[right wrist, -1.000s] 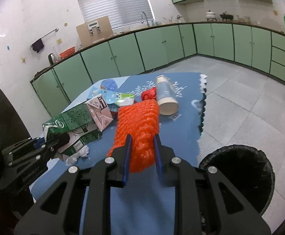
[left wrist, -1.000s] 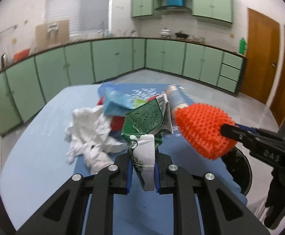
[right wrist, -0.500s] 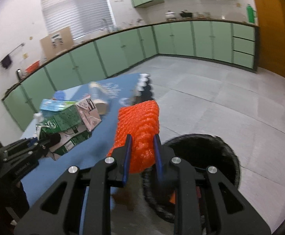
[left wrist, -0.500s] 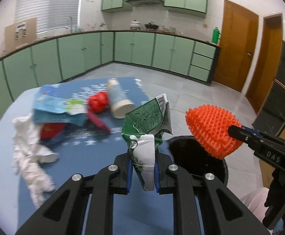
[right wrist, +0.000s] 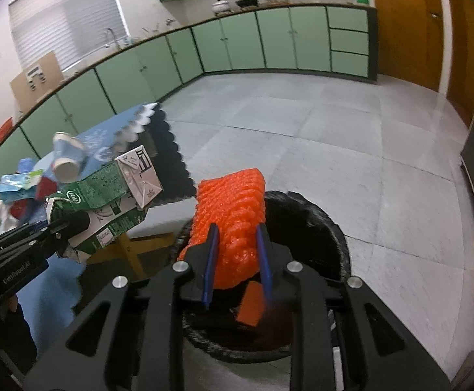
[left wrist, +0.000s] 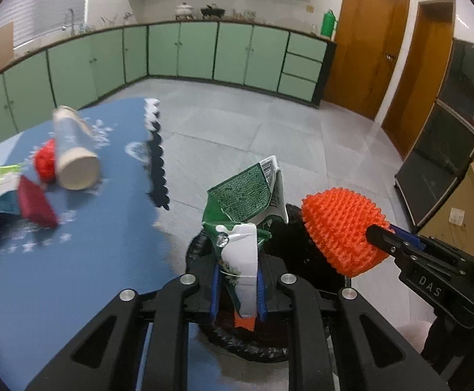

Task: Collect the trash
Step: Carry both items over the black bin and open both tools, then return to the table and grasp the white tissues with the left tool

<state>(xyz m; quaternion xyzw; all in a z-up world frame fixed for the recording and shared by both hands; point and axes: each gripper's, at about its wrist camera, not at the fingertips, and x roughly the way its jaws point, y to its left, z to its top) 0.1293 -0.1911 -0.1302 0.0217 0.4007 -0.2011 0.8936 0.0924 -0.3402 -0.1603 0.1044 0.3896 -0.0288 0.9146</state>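
My left gripper (left wrist: 237, 260) is shut on a crumpled green and white milk carton (left wrist: 246, 195), held over the near rim of a black trash bin (left wrist: 243, 345) on the floor. My right gripper (right wrist: 236, 228) has an orange foam net (right wrist: 233, 195) between its pads above the bin's (right wrist: 331, 228) mouth; its jaws are opening, and the net still hangs between them. In the right wrist view the carton (right wrist: 106, 192) and left gripper (right wrist: 61, 224) sit to the left. In the left wrist view the net (left wrist: 338, 228) and right gripper (left wrist: 380, 234) sit to the right.
A table with a blue cloth (left wrist: 74, 260) stands left of the bin, holding a toppled paper cup (left wrist: 71, 153), a red net ball (left wrist: 45, 163), wrappers and white tissue. An orange scrap (right wrist: 250, 306) lies inside the bin. Grey tiled floor spreads beyond, with green cabinets and wooden doors behind.
Both grippers swung right off the table with their loads and now hang over the bin. The right gripper's pads stand slightly wider around the net.
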